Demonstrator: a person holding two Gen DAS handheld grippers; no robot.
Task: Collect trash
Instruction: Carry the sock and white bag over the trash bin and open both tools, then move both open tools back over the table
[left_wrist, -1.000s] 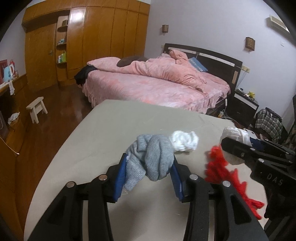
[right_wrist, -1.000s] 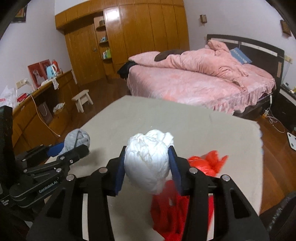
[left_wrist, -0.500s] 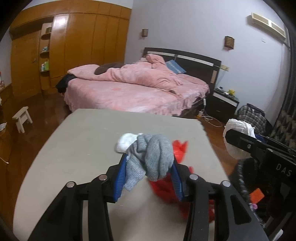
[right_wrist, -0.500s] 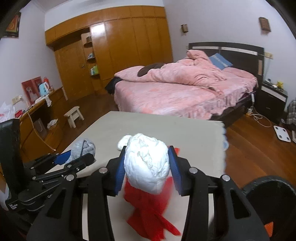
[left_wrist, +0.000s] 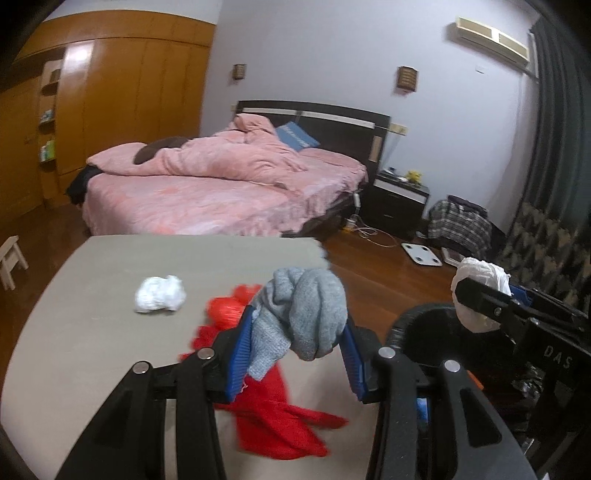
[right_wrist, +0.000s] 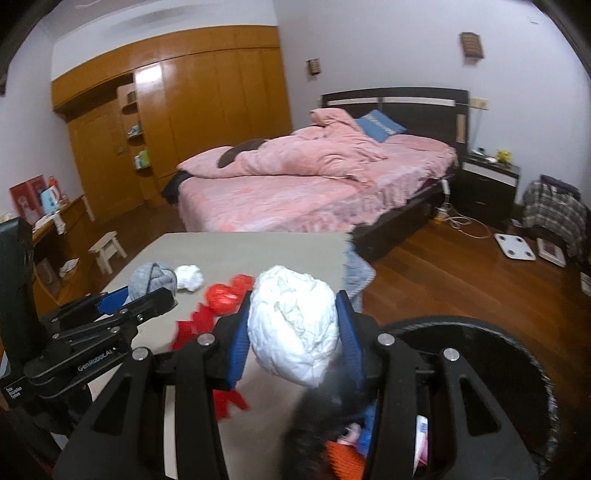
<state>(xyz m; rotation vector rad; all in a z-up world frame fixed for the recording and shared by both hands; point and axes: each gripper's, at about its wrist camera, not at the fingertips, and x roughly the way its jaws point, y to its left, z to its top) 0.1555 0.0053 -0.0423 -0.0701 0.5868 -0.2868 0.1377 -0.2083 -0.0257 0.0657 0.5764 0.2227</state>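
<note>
Item 1. Left tongs (left_wrist: 297, 354): we record them clamped on a grey sock bundle (left_wrist: 306, 314), blue pads pressed to either side, the bundle hanging above the right-hand edge of the worktop (left_wrist: 110, 332).

Item 2. Right tongs (right_wrist: 293, 341): we record them clamped on a crumpled white paper wad (right_wrist: 295, 328), held just above the near rim of the black trash bin (right_wrist: 517, 354). In the left wrist view the same wad (left_wrist: 480, 291) sits over the bin (left_wrist: 424, 332).

Item 3. Black trash bin: we place it on the floor just beside the right-hand edge of the worktop. Inside we note colourful scraps, orange, pink and blue, too blurred to name.

Item 4. Red mesh bag (left_wrist: 273, 410): we list it lying on the worktop, beneath and beyond the left tongs, stretching toward the near edge. It shows also in the right wrist view (right_wrist: 221, 295).

Item 5. Second white paper wad (left_wrist: 160, 294): we list it resting on the worktop, left of the red mesh bag and apart from it.

Item 6. Surroundings beyond the worktop: pink-covered bed (left_wrist: 207, 192), dark nightstand (left_wrist: 400, 199), white bathroom scale (left_wrist: 423, 254) on the wooden floor, small white stool (right_wrist: 107, 251), wooden wardrobe (right_wrist: 207, 110).
</note>
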